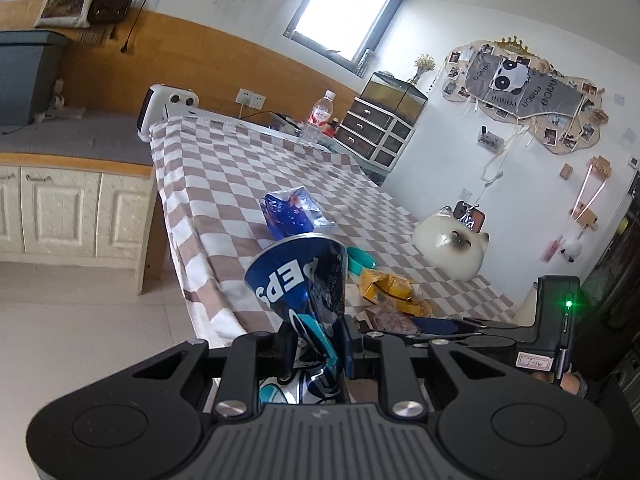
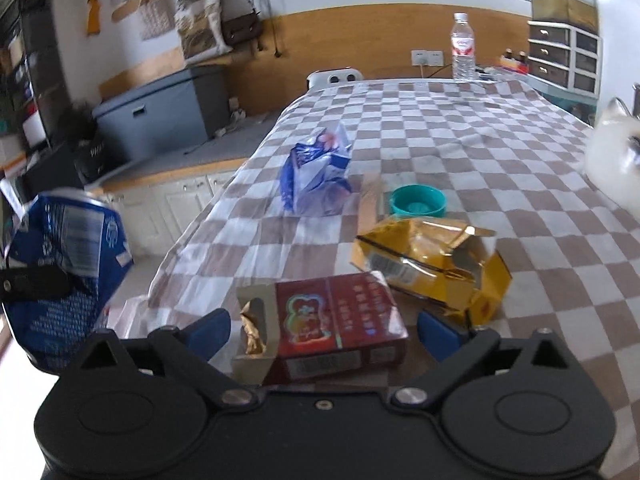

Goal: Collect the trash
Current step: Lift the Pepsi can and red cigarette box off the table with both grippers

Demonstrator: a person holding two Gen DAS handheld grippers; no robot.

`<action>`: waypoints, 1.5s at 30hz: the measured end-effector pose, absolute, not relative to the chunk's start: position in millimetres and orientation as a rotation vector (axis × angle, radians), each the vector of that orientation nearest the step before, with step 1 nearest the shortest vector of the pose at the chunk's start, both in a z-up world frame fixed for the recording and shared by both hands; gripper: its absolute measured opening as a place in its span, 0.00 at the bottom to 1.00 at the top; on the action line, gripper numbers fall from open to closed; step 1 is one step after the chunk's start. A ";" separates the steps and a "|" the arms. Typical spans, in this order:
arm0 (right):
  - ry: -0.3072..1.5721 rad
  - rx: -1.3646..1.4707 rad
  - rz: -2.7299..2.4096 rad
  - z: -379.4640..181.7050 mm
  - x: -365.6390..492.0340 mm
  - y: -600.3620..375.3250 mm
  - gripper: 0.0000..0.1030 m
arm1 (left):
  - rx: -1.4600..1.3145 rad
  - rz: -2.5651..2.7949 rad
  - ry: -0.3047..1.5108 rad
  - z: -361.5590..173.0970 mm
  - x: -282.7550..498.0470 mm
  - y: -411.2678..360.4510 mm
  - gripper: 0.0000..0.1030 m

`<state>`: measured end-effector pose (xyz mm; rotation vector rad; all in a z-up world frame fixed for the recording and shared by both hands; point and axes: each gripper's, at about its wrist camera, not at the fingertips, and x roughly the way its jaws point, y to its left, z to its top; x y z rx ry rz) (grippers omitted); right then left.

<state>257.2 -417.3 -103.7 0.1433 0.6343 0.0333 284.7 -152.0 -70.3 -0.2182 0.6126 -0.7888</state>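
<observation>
Crushed can [image 1: 304, 300] – pinched betw. left fingers [image 1: 286, 350].

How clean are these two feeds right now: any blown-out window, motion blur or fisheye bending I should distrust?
Left wrist view: the window is blown out to white, and the crushed can in the left gripper is sharp. Right wrist view: that can is smeared at the frame edge, while the red box reads clearly; the checkered cloth bows outward.

Glossy crumpled metal can [image 1: 304, 280], shiny gold foil pack [image 2: 432, 264], matt woven checked tablecloth [image 2: 460, 128]
</observation>
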 end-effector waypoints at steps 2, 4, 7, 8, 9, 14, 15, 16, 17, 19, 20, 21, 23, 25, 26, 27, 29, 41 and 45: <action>0.648 0.118 0.030 -103.6 257.0 -411.1 0.89 | -0.211 -0.786 0.611 -70.4 282.8 -152.2 0.22; 0.676 0.105 0.012 -104.4 259.0 -407.5 0.85 | -0.207 -0.785 0.611 -71.6 280.3 -152.6 0.22; 0.684 0.044 -0.009 -105.6 254.8 -397.6 0.85 | -0.199 -0.780 0.618 -73.5 277.0 -154.0 0.22; 0.685 0.031 -0.017 -105.7 252.9 -395.0 0.85 | -0.197 -0.777 0.621 -74.5 275.8 -154.3 0.22; 0.685 0.023 -0.026 -105.7 250.9 -392.8 0.84 | -0.195 -0.774 0.622 -75.2 273.9 -154.3 0.22; 0.674 0.022 -0.054 -104.6 237.4 -386.4 0.84 | -0.181 -0.758 0.619 -77.0 265.5 -153.7 0.22; 0.671 0.021 -0.058 -104.3 234.7 -385.7 0.84 | -0.179 -0.755 0.619 -77.4 263.7 -153.0 0.22; 0.666 0.023 -0.063 -103.6 230.6 -384.4 0.84 | -0.179 -0.753 0.619 -77.8 261.7 -152.1 0.22; 0.660 0.027 -0.065 -102.4 227.1 -383.5 0.83 | -0.178 -0.751 0.619 -77.9 259.8 -151.0 0.22; 0.638 0.039 -0.069 -98.5 218.1 -381.4 0.83 | -0.177 -0.748 0.615 -76.9 256.0 -149.8 0.22; 0.627 0.042 -0.073 -95.9 215.5 -380.2 0.83 | -0.175 -0.747 0.611 -76.1 253.6 -148.7 0.22; 0.616 0.045 -0.078 -93.2 211.7 -379.0 0.83 | -0.173 -0.746 0.606 -75.1 250.9 -147.9 0.22; 0.592 0.054 -0.086 -87.1 202.4 -377.4 0.83 | -0.167 -0.741 0.594 -72.3 245.3 -146.2 0.22; 0.570 0.069 -0.093 -80.8 194.6 -376.0 0.83 | -0.157 -0.731 0.581 -69.8 239.5 -143.4 0.22; 0.557 0.077 -0.097 -76.9 190.0 -374.7 0.83 | -0.150 -0.724 0.572 -68.2 236.1 -141.5 0.22; 0.545 0.082 -0.100 -73.3 186.0 -373.3 0.83 | -0.144 -0.718 0.564 -66.6 233.5 -140.1 0.22; 0.520 0.090 -0.102 -65.7 176.5 -369.1 0.83 | -0.144 -0.705 0.553 -64.0 228.3 -135.0 0.22; 0.427 0.095 -0.092 -44.1 135.2 -334.6 0.84 | -0.104 -0.579 0.494 -48.0 192.9 -96.7 0.22; 0.416 0.092 -0.078 -42.4 128.3 -319.9 0.84 | -0.079 -0.517 0.478 -45.5 185.9 -81.6 0.22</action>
